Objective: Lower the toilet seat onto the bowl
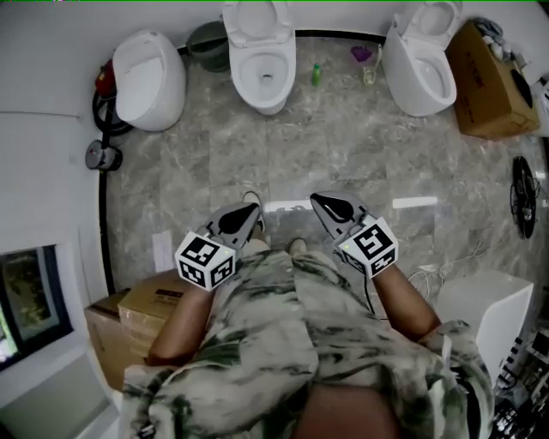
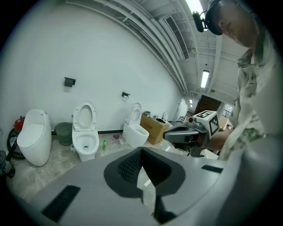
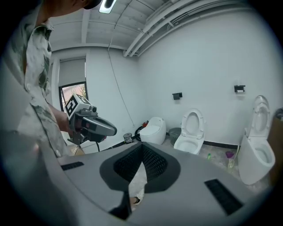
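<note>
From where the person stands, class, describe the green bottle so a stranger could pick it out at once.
Three toilets stand along the white back wall. On the floor between the middle toilet and the right toilet sit a few small things. The bottle is the upright green one, closest to the middle toilet; the purple thing lies nearer the right one.

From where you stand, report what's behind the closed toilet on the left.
A red object and a looped black hose show past the closed toilet. The toilet's body covers the rest of both, so what the red object is can't be told.
</note>
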`<act>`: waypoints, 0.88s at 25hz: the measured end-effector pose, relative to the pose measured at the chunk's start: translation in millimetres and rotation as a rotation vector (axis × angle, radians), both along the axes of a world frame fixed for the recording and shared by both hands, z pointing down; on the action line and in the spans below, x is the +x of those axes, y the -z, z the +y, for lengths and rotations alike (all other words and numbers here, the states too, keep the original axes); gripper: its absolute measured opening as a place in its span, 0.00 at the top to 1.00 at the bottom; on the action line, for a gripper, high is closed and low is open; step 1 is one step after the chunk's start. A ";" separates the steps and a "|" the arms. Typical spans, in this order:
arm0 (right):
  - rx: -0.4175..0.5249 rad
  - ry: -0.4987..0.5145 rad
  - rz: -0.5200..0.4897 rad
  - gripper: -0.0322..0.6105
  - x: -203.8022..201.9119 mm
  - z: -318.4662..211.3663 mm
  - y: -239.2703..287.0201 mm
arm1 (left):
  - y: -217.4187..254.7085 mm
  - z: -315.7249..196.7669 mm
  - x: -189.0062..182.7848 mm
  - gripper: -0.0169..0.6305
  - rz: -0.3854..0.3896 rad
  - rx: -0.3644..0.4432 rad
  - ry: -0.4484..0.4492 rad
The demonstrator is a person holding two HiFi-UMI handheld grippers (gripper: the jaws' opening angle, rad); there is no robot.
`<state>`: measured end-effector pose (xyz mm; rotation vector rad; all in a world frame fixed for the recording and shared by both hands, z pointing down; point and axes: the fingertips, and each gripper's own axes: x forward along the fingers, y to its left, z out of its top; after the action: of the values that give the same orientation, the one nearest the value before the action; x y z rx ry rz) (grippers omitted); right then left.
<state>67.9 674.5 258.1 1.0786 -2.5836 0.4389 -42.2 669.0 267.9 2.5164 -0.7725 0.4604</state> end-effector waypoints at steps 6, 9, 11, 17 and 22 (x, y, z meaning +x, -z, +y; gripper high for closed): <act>0.010 -0.022 0.040 0.84 -19.6 -64.1 -7.0 | -8.3 -70.1 -10.2 0.93 0.021 0.019 -0.071; -0.010 -0.065 0.046 0.72 -33.2 -113.7 -4.2 | -6.5 -125.1 -24.3 0.93 0.022 0.036 -0.101; -0.012 -0.082 0.067 0.72 -43.7 -146.7 -2.8 | -4.5 -160.0 -37.7 0.92 0.030 0.041 -0.110; -0.012 -0.120 0.112 0.73 -77.7 -236.7 -0.1 | -1.6 -253.7 -84.5 0.77 0.039 0.059 -0.107; 0.018 -0.131 0.151 0.72 -102.9 -297.2 5.6 | -0.8 -313.0 -113.4 0.77 0.052 0.076 -0.104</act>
<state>-34.9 377.3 252.5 1.2425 -2.3996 0.3504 -155.6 356.0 268.7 2.6377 -0.6537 0.4049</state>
